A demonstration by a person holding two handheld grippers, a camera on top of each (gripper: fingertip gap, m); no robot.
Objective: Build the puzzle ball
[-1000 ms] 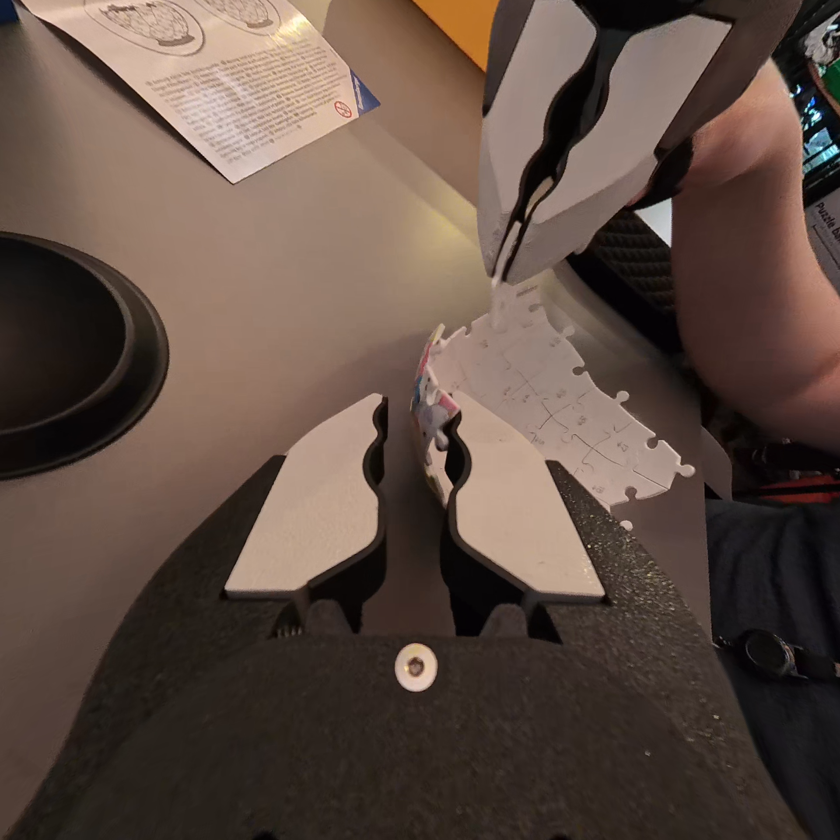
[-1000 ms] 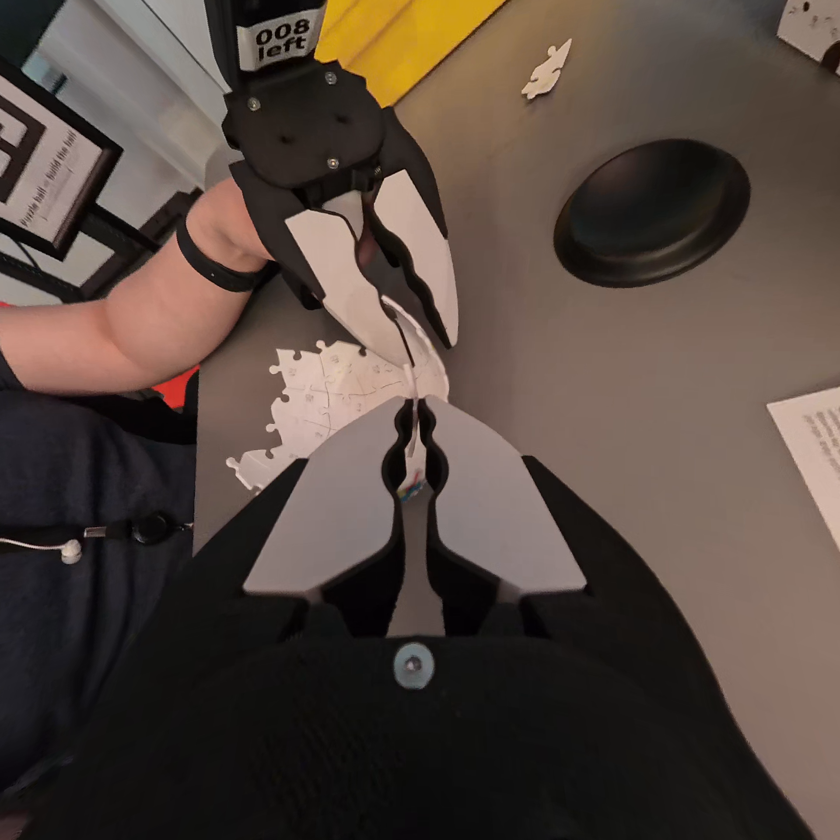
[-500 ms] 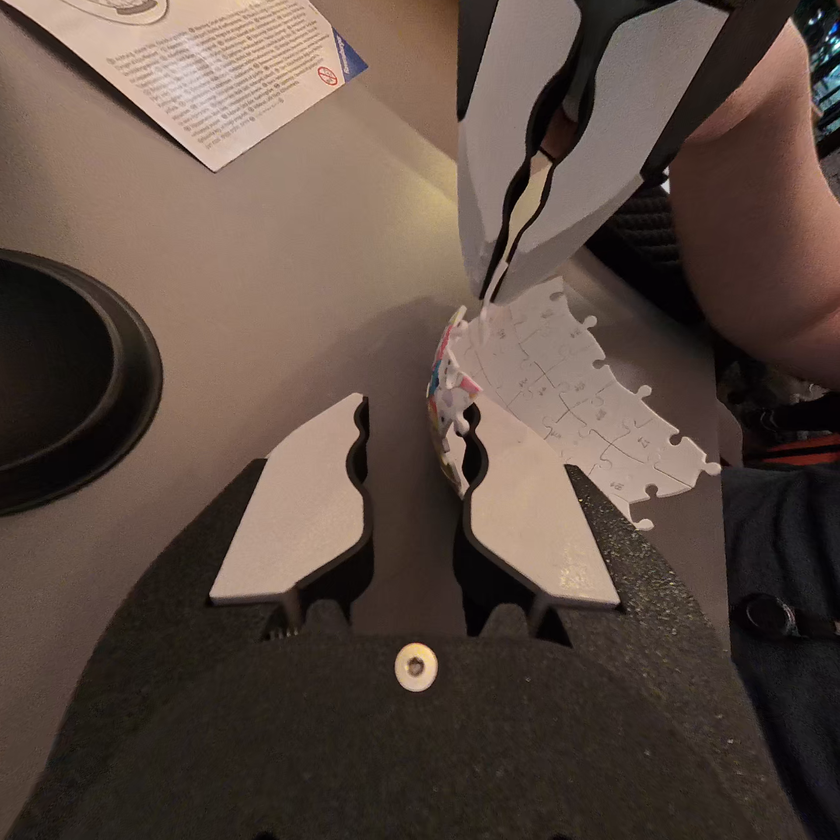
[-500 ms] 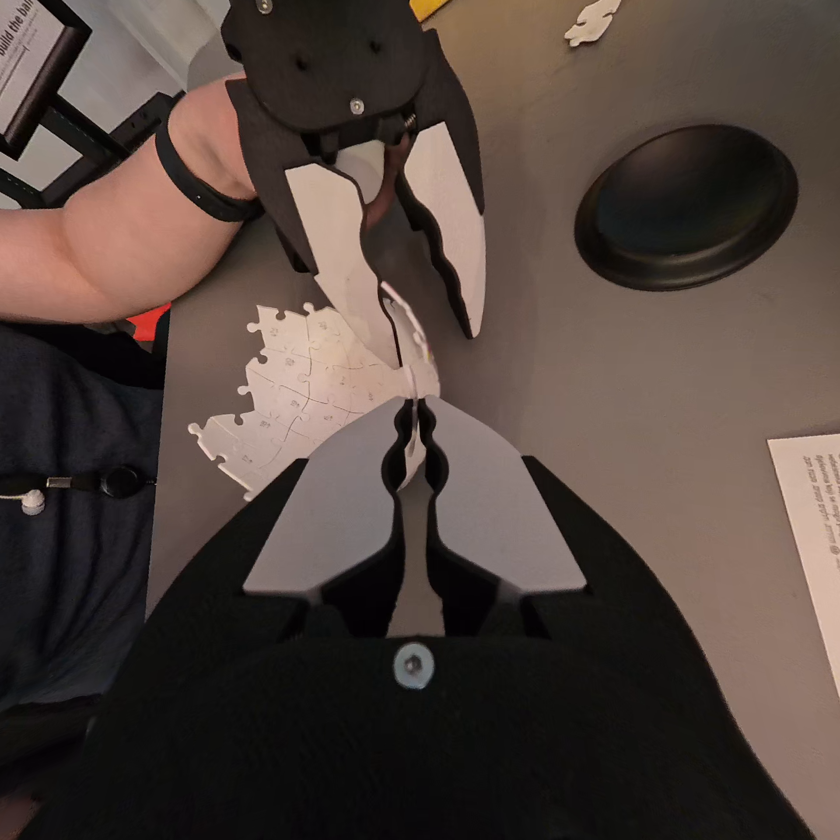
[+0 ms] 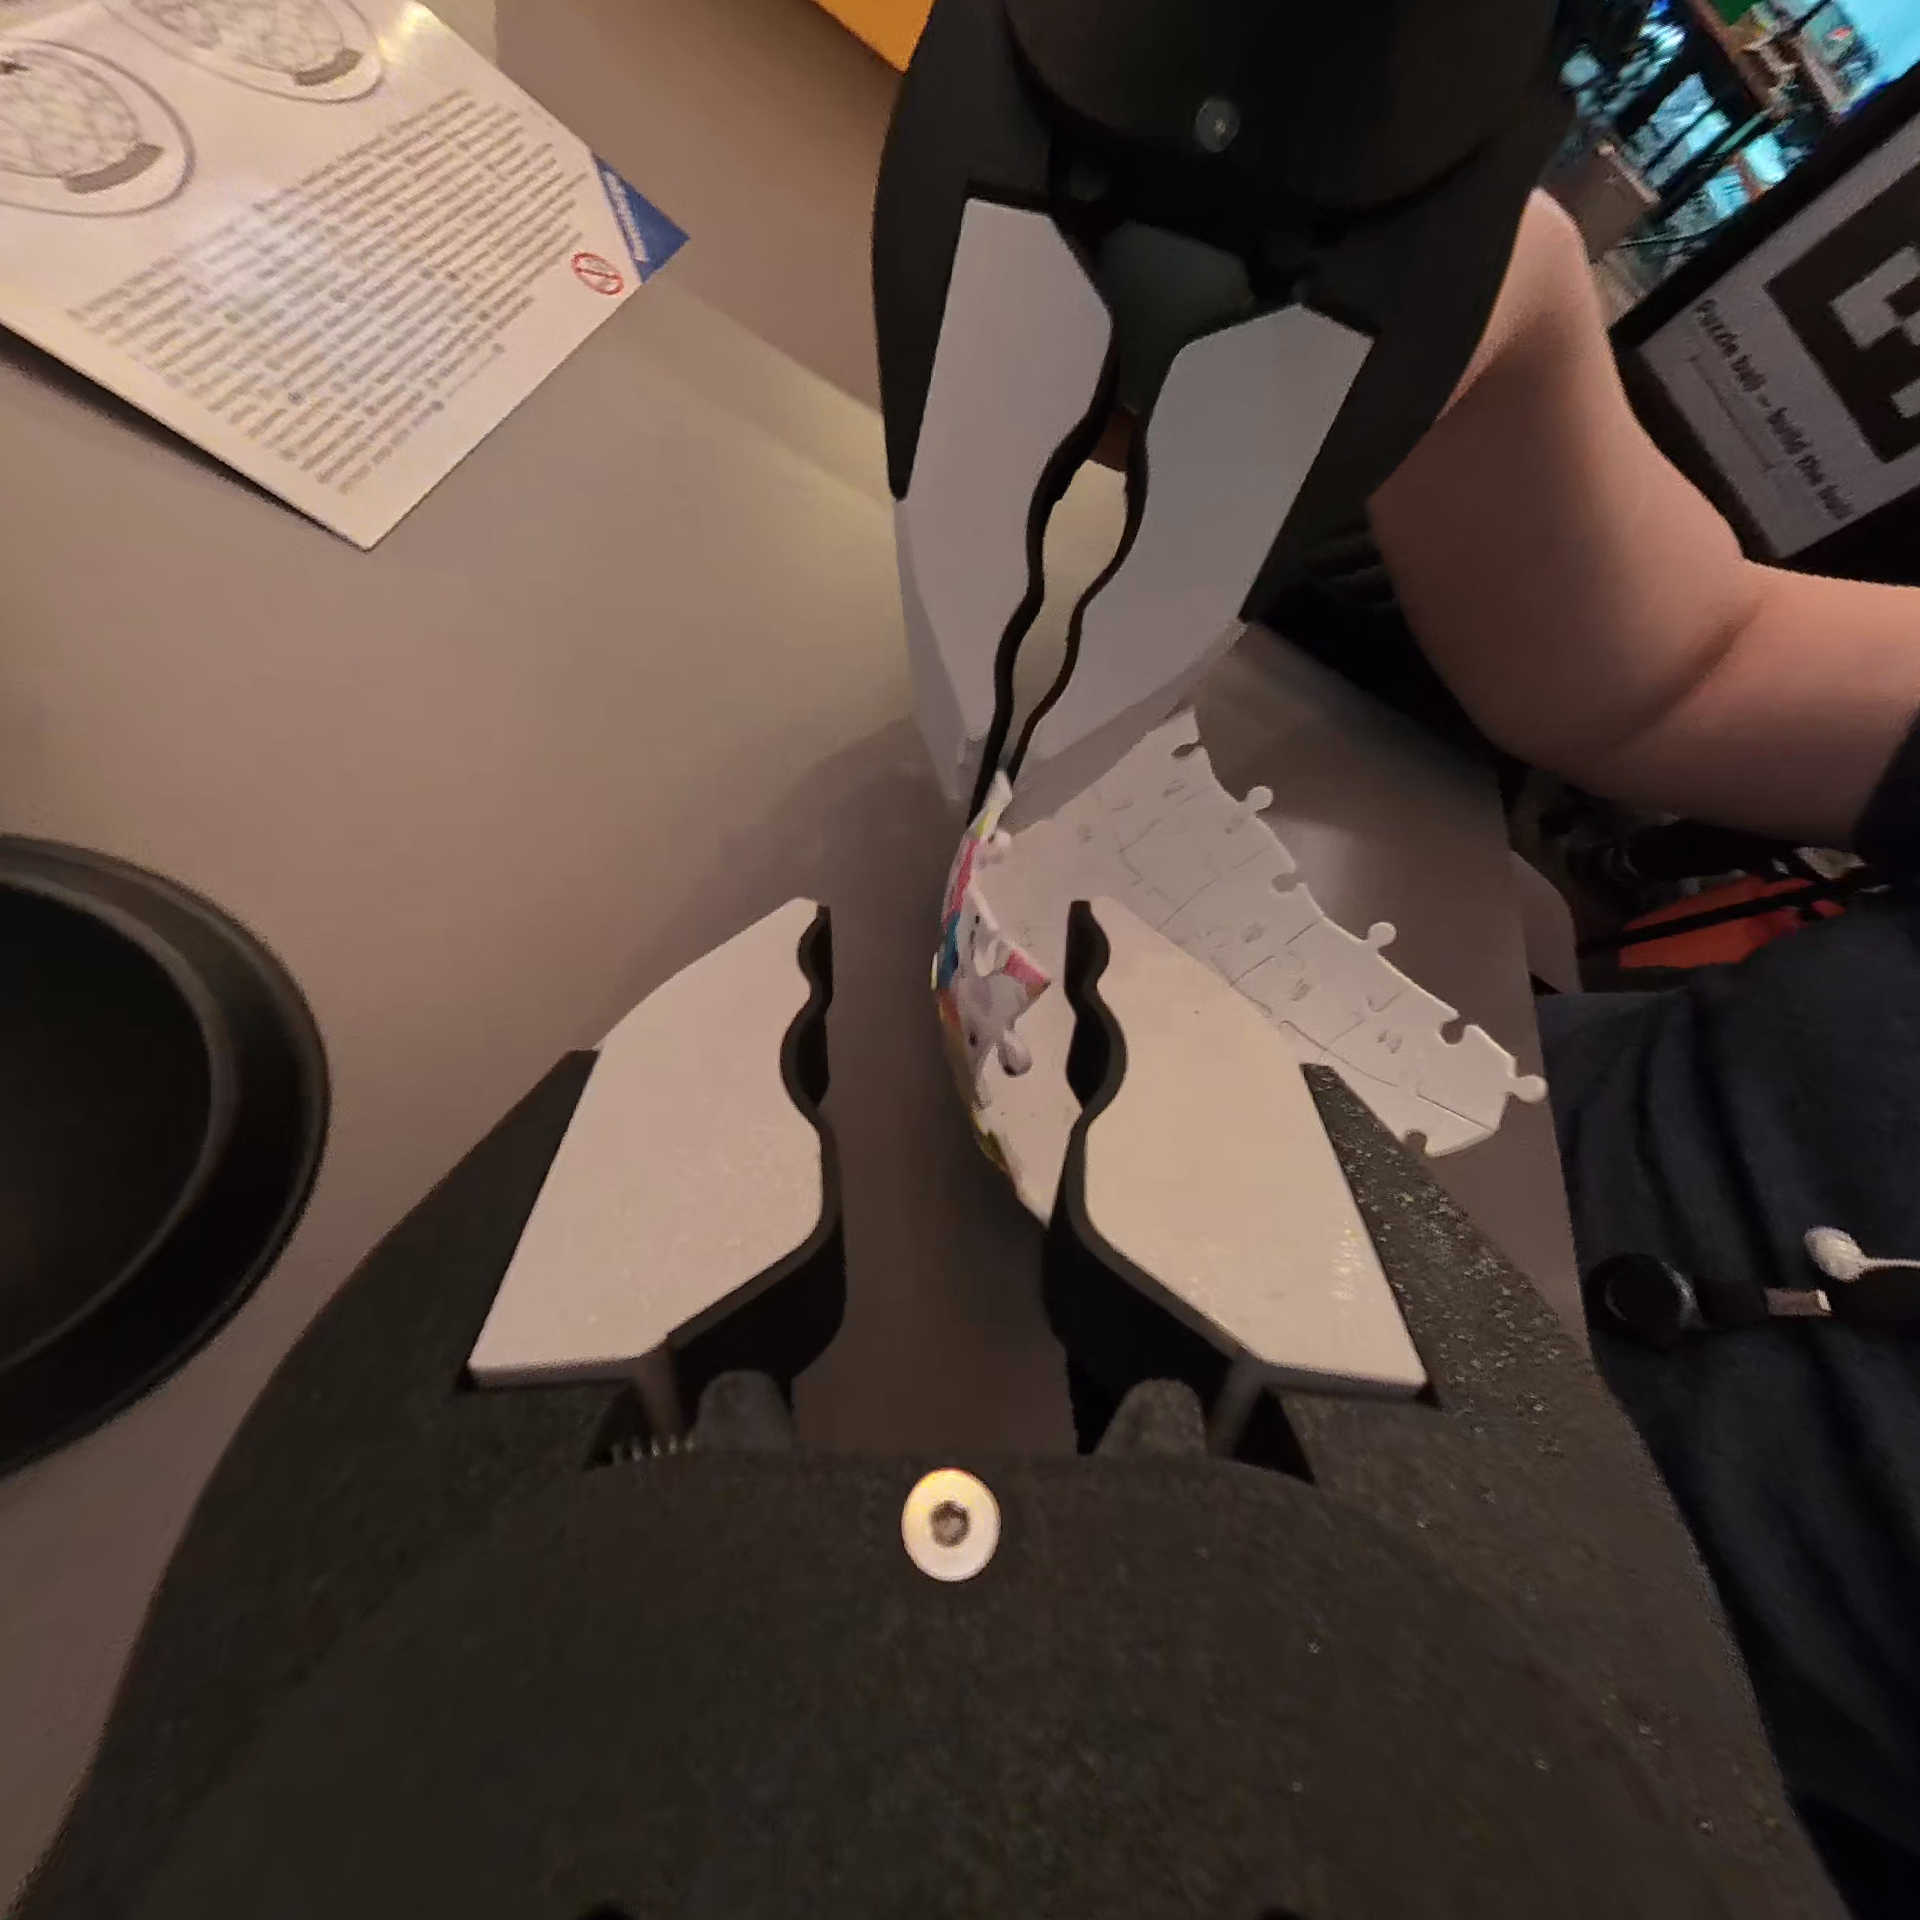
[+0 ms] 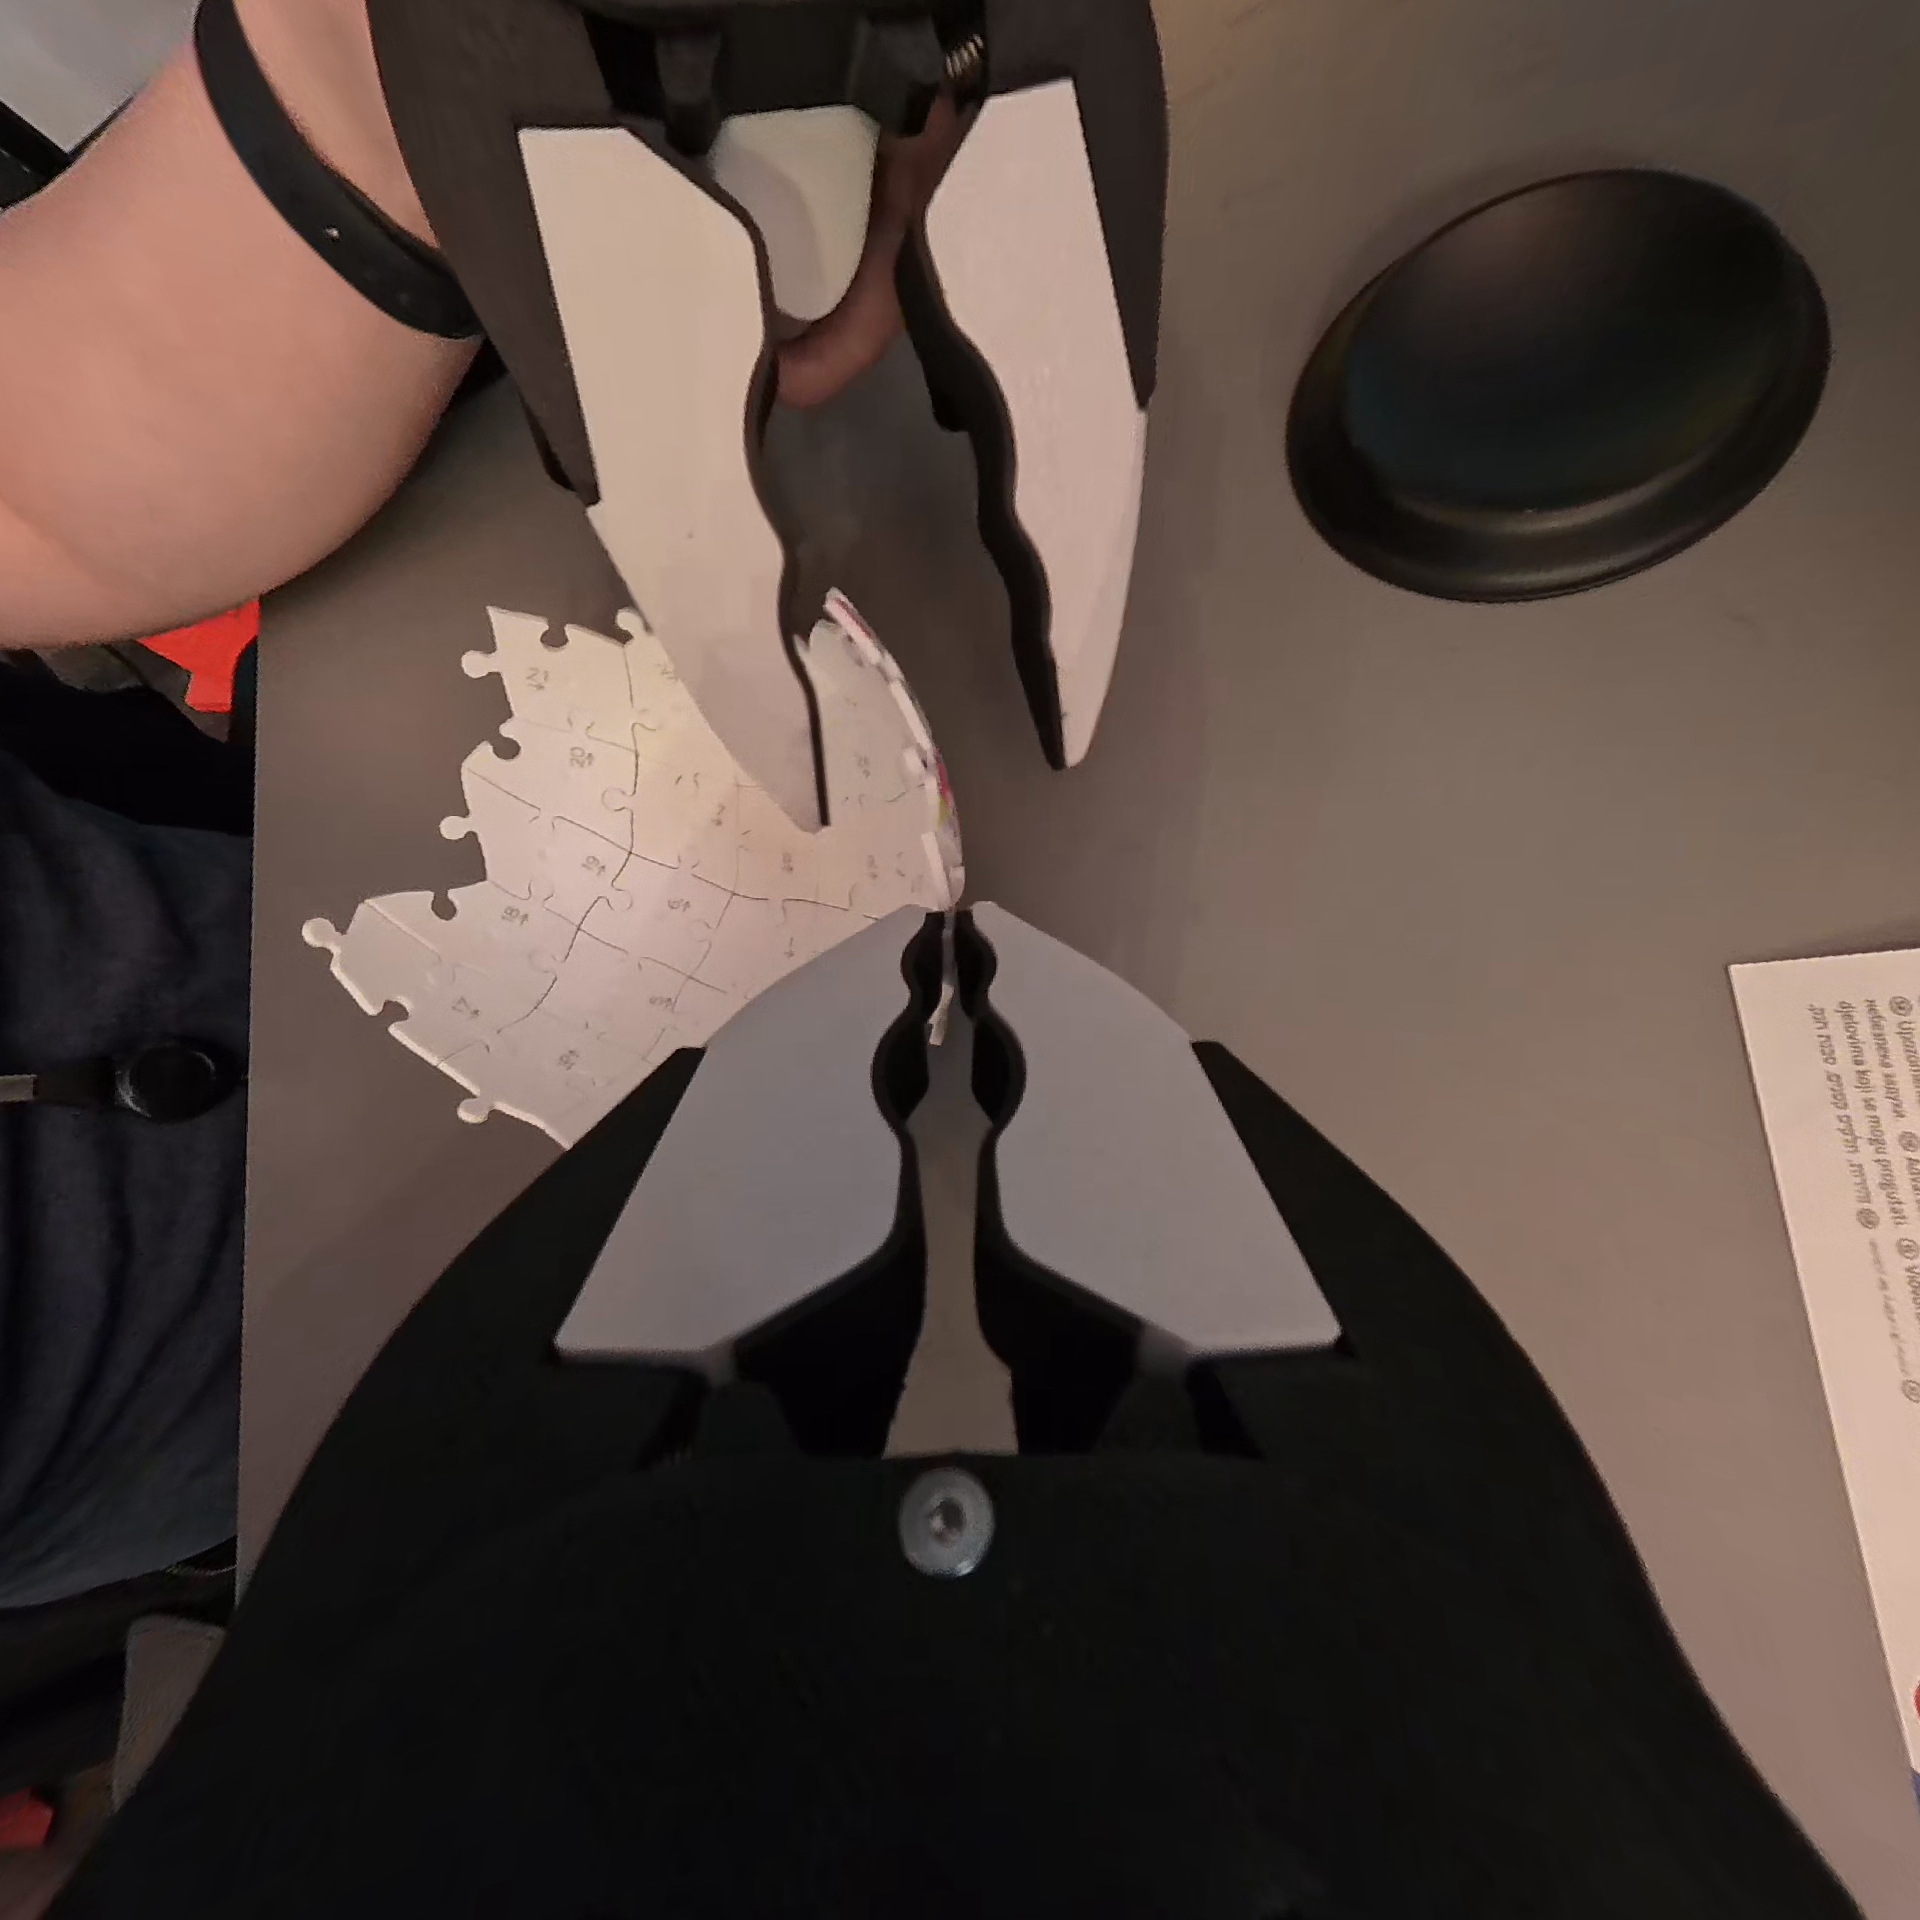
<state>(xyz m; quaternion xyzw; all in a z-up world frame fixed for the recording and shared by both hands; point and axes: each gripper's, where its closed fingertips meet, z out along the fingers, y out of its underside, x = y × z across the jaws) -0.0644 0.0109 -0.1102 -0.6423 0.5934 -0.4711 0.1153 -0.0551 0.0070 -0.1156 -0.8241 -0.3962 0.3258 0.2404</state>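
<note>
- Puzzle shell [image 6: 644, 883] is being rested on bench [image 6: 1351, 831], rim pinched by right gripper [image 6: 948, 914] fingers.
- Left gripper [image 5: 948, 920] is being held wide open, straddling the rim, gripping nothing.
- Risk: seams being popped by twisting.

**A:** So what do these handheld rigs look like up close?

**B:** Both match. The left gripper [image 5: 948, 925] and right gripper [image 6: 948, 914] each have a grainy matte black body, flat white finger plates with wavy black inner edges, and one silver hex screw [image 5: 951, 1524] in the middle of the base.

**A:** Anything else on the hardware?

**B:** A little spring [image 6: 966, 52] shows on the left one in the right wrist view.

**A:** And the person?

**B:** Dark navy top [image 5: 1756, 1351], black wristband [image 6: 332, 234], plus a black cord with a white earbud [image 5: 1834, 1247] across the shirt.
</note>
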